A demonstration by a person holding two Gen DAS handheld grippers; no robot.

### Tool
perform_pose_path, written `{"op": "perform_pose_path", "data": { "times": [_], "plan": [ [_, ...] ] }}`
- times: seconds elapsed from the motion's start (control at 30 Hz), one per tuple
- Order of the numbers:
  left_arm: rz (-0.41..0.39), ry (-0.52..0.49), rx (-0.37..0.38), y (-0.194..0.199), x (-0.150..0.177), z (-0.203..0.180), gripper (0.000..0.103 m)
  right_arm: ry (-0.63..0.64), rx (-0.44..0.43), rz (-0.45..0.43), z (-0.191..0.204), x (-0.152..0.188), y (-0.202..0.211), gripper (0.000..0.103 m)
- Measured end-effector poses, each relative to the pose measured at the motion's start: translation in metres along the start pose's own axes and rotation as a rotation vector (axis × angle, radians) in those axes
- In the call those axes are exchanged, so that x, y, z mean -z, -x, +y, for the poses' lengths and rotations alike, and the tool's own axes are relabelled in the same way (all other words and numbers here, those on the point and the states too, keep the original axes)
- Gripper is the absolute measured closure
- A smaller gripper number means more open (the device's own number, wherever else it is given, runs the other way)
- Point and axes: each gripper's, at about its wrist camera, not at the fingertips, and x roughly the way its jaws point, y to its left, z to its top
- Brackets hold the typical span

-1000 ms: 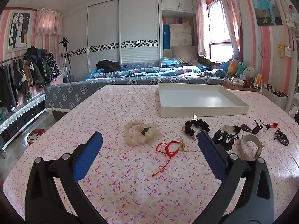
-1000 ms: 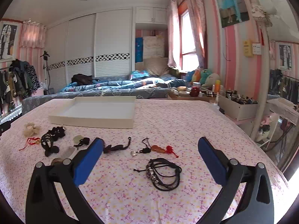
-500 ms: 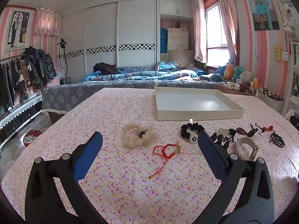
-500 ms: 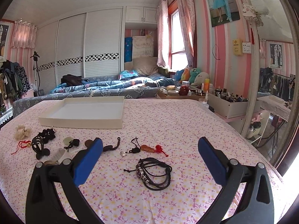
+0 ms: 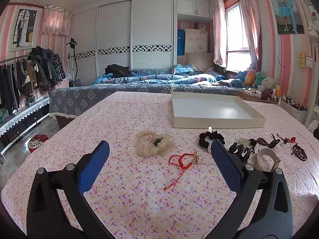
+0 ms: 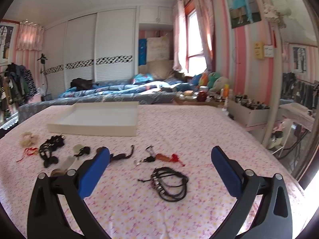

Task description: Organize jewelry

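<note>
Jewelry lies in a row on the pink flowered tablecloth before a shallow white tray (image 5: 257, 118), which also shows in the right wrist view (image 6: 95, 127). My left gripper (image 5: 159, 159) is open and empty, above a red cord bracelet (image 5: 180, 159). Beyond it lie a cream flower scrunchie (image 5: 152, 145) and a black scrunchie (image 5: 211, 137). My right gripper (image 6: 160, 164) is open and empty, above a black cord bracelet (image 6: 171, 181). A red-tasselled charm (image 6: 165, 157) lies just beyond it.
A black claw clip (image 5: 239, 151), a white band (image 5: 267, 158) and small pendants (image 5: 265, 141) lie to the right. A bed (image 5: 159, 83) stands behind the table. A box of bottles (image 6: 249, 109) stands at the right. A clothes rack (image 5: 26, 75) stands at the left.
Both grippers have drawn back and risen slightly, staying open. The right wrist view has swung a little, and the black cord bracelet now sits further right between the fingers. No object has moved.
</note>
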Motion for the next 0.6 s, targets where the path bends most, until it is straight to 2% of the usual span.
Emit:
{"op": "perform_pose_path", "data": {
  "times": [0.13,0.6],
  "plan": [
    [0.006,0.003,-0.009,-0.0009,-0.0005,0.0007,0.003,0.011,-0.030,-0.018,0.0018,0.0008,0.0038,0.001],
    [0.009,0.005,-0.006,-0.0021,-0.0008,0.0007,0.003,0.007,-0.011,0.002,0.0014,0.0000,-0.0017,0.001]
  ]
}}
